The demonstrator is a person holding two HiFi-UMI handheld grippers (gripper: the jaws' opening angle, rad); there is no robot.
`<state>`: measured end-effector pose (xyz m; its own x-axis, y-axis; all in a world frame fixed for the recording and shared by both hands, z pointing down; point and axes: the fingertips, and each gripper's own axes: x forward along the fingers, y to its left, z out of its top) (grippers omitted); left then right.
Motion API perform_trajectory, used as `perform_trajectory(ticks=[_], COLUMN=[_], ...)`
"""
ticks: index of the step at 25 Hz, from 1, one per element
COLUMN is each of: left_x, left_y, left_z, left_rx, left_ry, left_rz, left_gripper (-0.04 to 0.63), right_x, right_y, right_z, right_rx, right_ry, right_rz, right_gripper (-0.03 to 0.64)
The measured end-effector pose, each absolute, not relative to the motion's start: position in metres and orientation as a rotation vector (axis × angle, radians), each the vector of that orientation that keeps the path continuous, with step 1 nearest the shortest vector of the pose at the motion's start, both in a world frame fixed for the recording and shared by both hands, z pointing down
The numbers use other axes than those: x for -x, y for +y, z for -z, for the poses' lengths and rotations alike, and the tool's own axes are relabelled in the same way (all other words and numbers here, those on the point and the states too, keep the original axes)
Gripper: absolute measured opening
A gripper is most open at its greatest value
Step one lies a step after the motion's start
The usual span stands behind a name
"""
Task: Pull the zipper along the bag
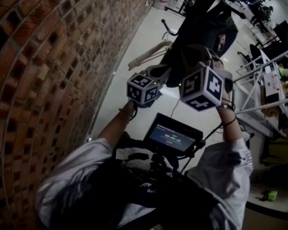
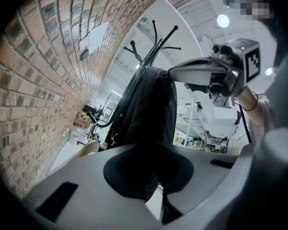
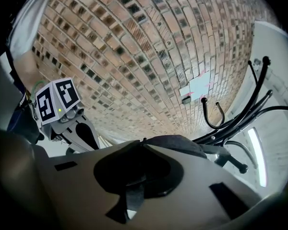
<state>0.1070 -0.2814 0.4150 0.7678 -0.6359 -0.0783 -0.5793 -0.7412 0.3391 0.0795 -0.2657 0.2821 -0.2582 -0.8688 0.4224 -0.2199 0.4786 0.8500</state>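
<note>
A black bag [image 1: 207, 30] hangs from a black coat rack [image 2: 153, 42] beside a brick wall. My left gripper [image 1: 169, 72] reaches its left side. In the left gripper view the jaws [image 2: 153, 195] are shut on a fold of the bag's black fabric [image 2: 151, 109]. My right gripper [image 1: 204, 52] is at the bag's top, to the right of the left one. In the right gripper view its jaws [image 3: 133, 195] pinch a narrow dark tab, which looks like the zipper pull [image 3: 134, 188], below the bag's rounded top [image 3: 175, 143]. The zipper track itself is hidden.
The brick wall [image 1: 48, 56] runs close along the left. The rack's hooks [image 3: 240, 119] stick out above the bag. A monitor [image 1: 175, 137] is mounted at the person's chest. Metal shelving and cluttered desks [image 1: 273, 75] stand to the right on a pale floor.
</note>
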Motion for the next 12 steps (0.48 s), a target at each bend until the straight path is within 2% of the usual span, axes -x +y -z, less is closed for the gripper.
perform_trajectory(ticks=[12], left_x=[-0.107], left_y=[-0.282], left_z=[-0.416], left_rx=[-2.678], left_ry=[-0.942], left_rz=[0.251], left_gripper=[0.02], right_x=[-0.084], right_y=[-0.264], right_z=[-0.322], right_rx=[-0.894], right_ry=[-1.709], right_rz=[0.785], right_gripper=[0.025])
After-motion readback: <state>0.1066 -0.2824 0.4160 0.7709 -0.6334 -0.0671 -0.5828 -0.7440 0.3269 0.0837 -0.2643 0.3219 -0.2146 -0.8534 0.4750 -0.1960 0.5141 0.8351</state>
